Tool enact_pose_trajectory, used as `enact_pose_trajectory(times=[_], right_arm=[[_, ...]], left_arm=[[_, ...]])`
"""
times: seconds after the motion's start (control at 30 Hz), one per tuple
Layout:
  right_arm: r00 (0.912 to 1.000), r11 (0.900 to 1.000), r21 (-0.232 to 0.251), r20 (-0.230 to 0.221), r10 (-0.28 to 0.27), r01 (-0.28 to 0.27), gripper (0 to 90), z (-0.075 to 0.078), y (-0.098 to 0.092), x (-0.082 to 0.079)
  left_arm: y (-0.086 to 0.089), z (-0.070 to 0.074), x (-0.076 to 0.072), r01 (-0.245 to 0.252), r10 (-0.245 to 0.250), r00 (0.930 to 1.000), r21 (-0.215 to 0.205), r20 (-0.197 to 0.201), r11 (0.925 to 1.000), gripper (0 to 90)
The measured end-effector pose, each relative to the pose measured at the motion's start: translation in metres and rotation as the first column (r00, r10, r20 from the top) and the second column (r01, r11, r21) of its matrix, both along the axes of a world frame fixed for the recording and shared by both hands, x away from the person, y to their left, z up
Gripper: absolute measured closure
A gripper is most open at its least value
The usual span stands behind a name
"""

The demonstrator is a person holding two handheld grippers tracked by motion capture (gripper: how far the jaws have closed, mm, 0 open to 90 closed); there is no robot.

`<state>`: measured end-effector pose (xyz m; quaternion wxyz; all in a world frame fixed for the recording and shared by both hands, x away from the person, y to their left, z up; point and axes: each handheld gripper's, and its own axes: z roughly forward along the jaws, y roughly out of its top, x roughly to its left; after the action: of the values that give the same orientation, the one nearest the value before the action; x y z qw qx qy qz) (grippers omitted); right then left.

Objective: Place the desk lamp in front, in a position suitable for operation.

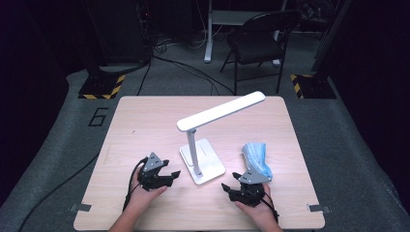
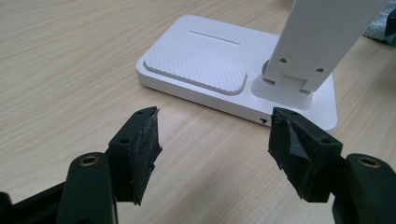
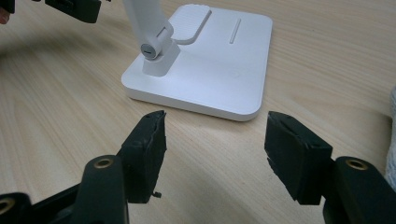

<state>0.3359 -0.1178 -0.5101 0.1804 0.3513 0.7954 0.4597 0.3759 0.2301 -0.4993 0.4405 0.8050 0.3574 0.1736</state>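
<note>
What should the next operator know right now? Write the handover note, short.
Left gripper: open, nothing between its fingers, aimed at the lamp base from the left.
Right gripper: open, empty, just off the base's near right corner.
White desk lamp stands mid-table, arm up, head tilted over the base. Blue cloth lies bunched beside it, by the right gripper.
Done: nothing gripped yet; lamp and cloth look untouched.
Left: likely to steady the lamp and pick up the cloth.
</note>
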Motion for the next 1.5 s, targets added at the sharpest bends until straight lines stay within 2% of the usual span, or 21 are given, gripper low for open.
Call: enact_pose_trajectory(times=[0.07,0.1,0.23,0.27,0.3,0.53,0.6,0.63,0.73,0.77,0.87,0.93,0.97,1.0,1.07,1.13,1.2,1.23,1.3,1.43,1.5], right_arm=[[1.0,1.0,0.003,0.002,0.008,-0.008,38.7,0.001,-0.001,0.001],[1.0,1.0,0.011,0.007,0.007,-0.007,38.4,0.002,-0.002,0.001],[0.9996,1.0,0.022,0.027,-0.01,0.01,38.7,0.005,-0.004,-0.001],[0.9994,0.999,0.024,0.027,-0.023,0.022,38.7,0.006,-0.007,-0.002],[0.9994,0.999,0.024,0.027,-0.023,0.022,38.7,0.006,-0.007,-0.002],[0.9959,0.996,0.031,0.026,-0.087,0.086,39.9,0.015,-0.022,-0.002],[0.995,0.995,0.039,0.029,-0.095,0.094,39.9,0.016,-0.024,-0.003],[0.9917,0.992,0.039,0.039,-0.123,0.121,38.4,0.02,-0.029,-0.003],[0.988,0.989,0.041,0.05,-0.147,0.145,36.5,0.023,-0.035,-0.003],[0.9853,0.986,0.031,0.05,-0.163,0.162,35.7,0.024,-0.039,-0.003],[0.9745,0.976,0.03,0.058,-0.216,0.215,33.9,0.028,-0.047,-0.002],[0.9625,0.964,0.033,0.055,-0.266,0.264,32.7,0.03,-0.054,-0.001],[0.9541,0.955,0.026,0.051,-0.295,0.294,32.7,0.029,-0.059,0.002],[0.9514,0.952,0.018,0.039,-0.306,0.305,33.1,0.027,-0.061,0.003],[0.9481,0.949,0.003,0.035,-0.316,0.316,33.7,0.024,-0.064,0.006],[0.9451,0.945,-0.023,0.019,-0.326,0.327,34.4,0.019,-0.068,0.01],[0.9431,0.943,-0.018,0.019,-0.332,0.332,36.3,0.015,-0.069,0.014],[0.9411,0.941,-0.024,0.01,-0.338,0.338,36.7,0.014,-0.069,0.015],[0.9416,0.941,-0.022,0.01,-0.337,0.337,37.5,0.011,-0.069,0.018],[0.9461,0.945,-0.062,-0.016,-0.324,0.322,38.2,0.004,-0.064,0.023],[0.9465,0.943,-0.098,-0.029,-0.322,0.317,38.6,-0.001,-0.06,0.025]], left_arm=[[-0.002,-0.001,-0.001,-0.009,0.009,0.9999,-0.011,0.009,0.9999,33.5],[-0.001,0.001,-0.001,0.002,-0.002,1.0,0.0,0.008,1.0,33.5],[-0.001,0.003,-0.002,0.008,-0.008,0.9999,-0.011,0.014,0.9999,33.5],[-0.001,0.002,-0.001,0.003,-0.003,0.9997,-0.01,0.024,0.9999,33.5],[-0.001,0.002,-0.001,0.007,-0.007,0.9999,-0.009,0.011,0.9999,33.5],[-0.002,0.002,0.0,-0.003,0.003,0.9998,-0.019,0.019,0.9998,34.1],[-0.002,0.002,0.001,0.007,-0.007,0.9999,-0.006,0.013,1.0,34.1],[-0.002,0.002,0.001,0.007,-0.006,0.9999,-0.008,0.012,0.9999,34.1],[-0.004,0.002,0.002,-0.003,0.003,0.9998,-0.015,0.022,0.9999,34.1],[-0.003,0.002,0.002,0.01,-0.01,0.9999,-0.013,0.008,0.9999,34.1],[-0.005,0.001,0.004,0.005,-0.005,0.9999,-0.008,0.016,1.0,34.1],[-0.005,0.001,0.004,0.015,-0.015,0.9999,-0.003,0.004,0.9999,34.1],[-0.006,0.0,0.004,0.006,-0.006,0.9999,-0.011,0.009,0.9999,34.1],[-0.006,0.001,0.004,0.01,-0.01,0.9999,-0.005,0.009,0.9999,34.1],[-0.007,0.001,0.004,0.021,-0.021,0.9998,-0.007,-0.002,0.9998,34.1],[-0.007,0.0,0.004,0.015,-0.015,0.9998,-0.004,0.012,0.9999,34.1],[-0.008,0.0,0.004,0.013,-0.013,0.9998,-0.001,0.015,0.9999,34.1],[-0.007,0.0,0.004,0.018,-0.018,0.9998,0.0,0.003,0.9998,34.1],[-0.007,0.0,0.003,0.018,-0.018,0.9998,-0.001,0.002,0.9998,34.1],[-0.007,0.0,0.002,0.014,-0.014,0.9999,-0.007,0.001,0.9999,34.1],[-0.007,0.0,0.002,0.013,-0.013,0.9998,-0.003,0.013,0.9999,34.1]])
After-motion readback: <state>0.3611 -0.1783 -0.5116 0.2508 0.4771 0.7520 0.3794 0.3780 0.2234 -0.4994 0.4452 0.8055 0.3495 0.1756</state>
